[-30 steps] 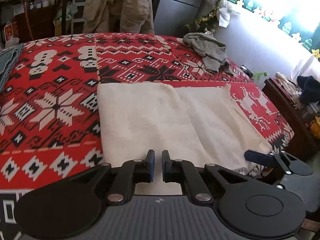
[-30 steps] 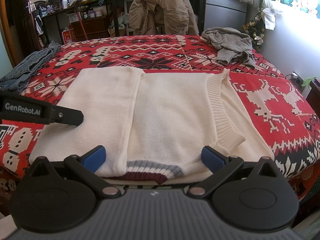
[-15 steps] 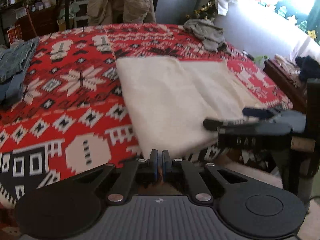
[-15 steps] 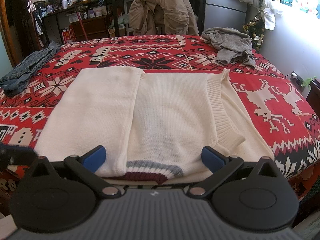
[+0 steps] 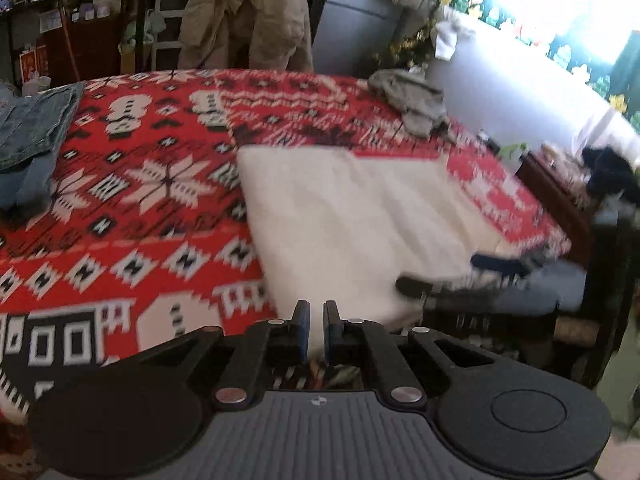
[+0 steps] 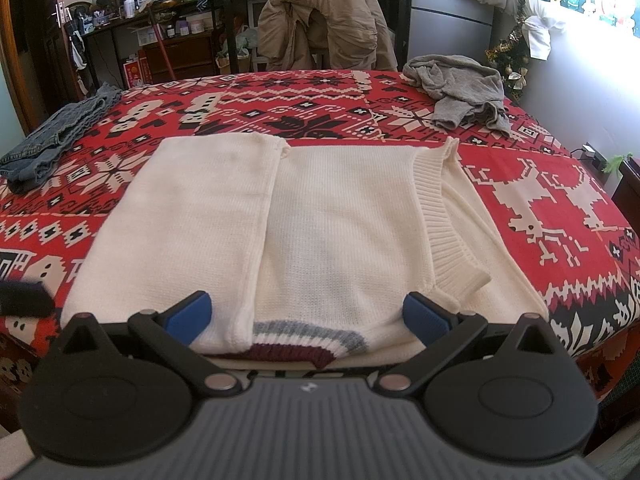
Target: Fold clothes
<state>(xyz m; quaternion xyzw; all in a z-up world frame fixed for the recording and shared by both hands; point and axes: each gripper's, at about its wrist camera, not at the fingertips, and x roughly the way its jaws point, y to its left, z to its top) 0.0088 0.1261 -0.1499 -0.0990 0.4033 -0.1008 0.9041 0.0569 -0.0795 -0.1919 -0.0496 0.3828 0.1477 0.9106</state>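
A cream knit sweater [image 6: 340, 220] lies flat on the red patterned bedcover [image 6: 560, 200], its left part folded over the middle. Its grey, white and maroon striped hem faces the near edge. My right gripper [image 6: 306, 316] stands open, wide over that hem, with its blue pads [image 6: 188, 316] clear of the fabric. In the left wrist view the sweater [image 5: 340, 220] lies ahead and to the right. My left gripper [image 5: 316, 332] is shut and empty, just off the sweater's near left corner at the bed edge. The right gripper [image 5: 472, 272] shows there as a blur at the right.
A crumpled grey garment [image 6: 460, 88] lies at the far right of the bed. Folded jeans [image 6: 52, 140] are at the far left. A chair with a tan jacket [image 6: 324, 20] stands behind the bed. Wooden furniture [image 5: 560, 200] stands beside its right edge.
My left gripper has drawn back from over the sweater to the near bed edge, and it has slipped almost out of the right wrist view. The right gripper has stayed still.
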